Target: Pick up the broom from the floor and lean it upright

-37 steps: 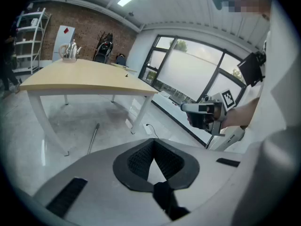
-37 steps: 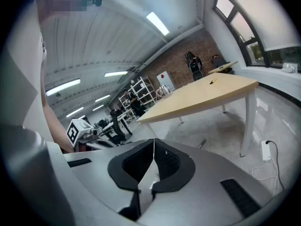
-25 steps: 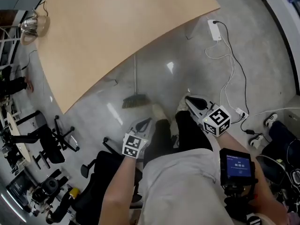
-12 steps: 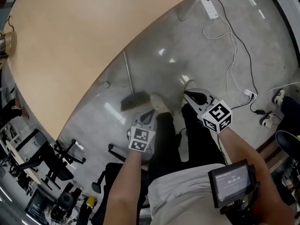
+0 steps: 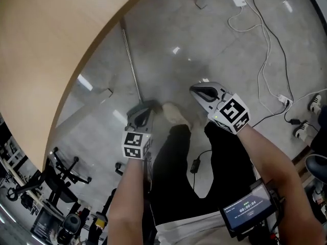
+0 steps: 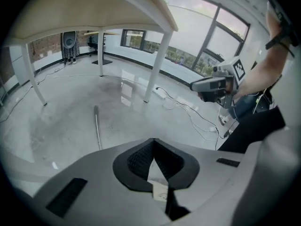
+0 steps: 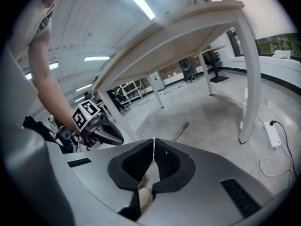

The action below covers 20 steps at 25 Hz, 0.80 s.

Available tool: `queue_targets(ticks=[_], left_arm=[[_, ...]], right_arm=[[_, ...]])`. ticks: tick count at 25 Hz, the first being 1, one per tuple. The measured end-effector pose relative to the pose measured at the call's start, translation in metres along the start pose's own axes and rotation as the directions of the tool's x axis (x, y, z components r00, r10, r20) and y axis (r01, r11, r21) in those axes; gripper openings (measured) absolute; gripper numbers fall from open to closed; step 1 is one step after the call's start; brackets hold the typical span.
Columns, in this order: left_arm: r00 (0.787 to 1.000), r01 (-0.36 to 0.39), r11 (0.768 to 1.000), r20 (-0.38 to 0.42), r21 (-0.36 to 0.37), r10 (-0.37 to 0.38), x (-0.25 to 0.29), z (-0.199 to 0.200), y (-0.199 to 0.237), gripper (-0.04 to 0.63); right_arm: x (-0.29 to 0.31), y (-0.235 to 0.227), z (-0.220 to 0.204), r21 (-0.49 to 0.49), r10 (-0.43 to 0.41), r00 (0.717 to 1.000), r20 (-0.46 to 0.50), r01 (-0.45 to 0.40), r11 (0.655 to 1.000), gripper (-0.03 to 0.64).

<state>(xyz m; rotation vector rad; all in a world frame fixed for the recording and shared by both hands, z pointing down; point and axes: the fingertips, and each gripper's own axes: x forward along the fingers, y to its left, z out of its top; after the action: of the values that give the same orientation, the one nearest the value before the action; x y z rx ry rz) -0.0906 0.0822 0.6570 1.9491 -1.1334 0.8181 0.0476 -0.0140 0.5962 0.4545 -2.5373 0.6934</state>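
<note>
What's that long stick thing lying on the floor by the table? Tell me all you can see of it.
It is a broom, lying flat on the grey polished floor. Its thin, silvery, metal-looking handle runs from near the person's shoe toward the wooden table's edge. The dark brush head is largely hidden behind the left gripper; whether they touch is unclear. Nothing grips it.
</note>
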Motion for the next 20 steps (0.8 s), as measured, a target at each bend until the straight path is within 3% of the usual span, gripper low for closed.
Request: queue_targets(ticks=[7, 13, 16, 20], left_arm=[[0.998, -0.045, 0.998, 0.044, -0.035, 0.046, 0.068, -0.023, 0.05, 0.008], [0.994, -0.105, 0.994, -0.018, 0.023, 0.106, 0.134, -0.056, 0.101, 0.008], [0.984, -0.17, 0.985, -0.063, -0.027, 0.168, 0.156, -0.082, 0.14, 0.008], [0.956, -0.276, 0.954, -0.139, -0.115, 0.26, 0.196, -0.128, 0.202, 0.009]], right_arm=[[0.054, -0.024, -0.029, -0.131, 0.123, 0.992, -0.031, -0.126, 0.983, 0.018], [0.105, -0.068, -0.043, -0.194, 0.204, 0.975, -0.089, -0.218, 0.956, 0.018], [0.119, -0.09, -0.038, -0.193, 0.212, 0.972, -0.097, -0.228, 0.954, 0.018], [0.144, -0.13, -0.061, -0.277, 0.198, 0.971, -0.137, -0.229, 0.933, 0.018]])
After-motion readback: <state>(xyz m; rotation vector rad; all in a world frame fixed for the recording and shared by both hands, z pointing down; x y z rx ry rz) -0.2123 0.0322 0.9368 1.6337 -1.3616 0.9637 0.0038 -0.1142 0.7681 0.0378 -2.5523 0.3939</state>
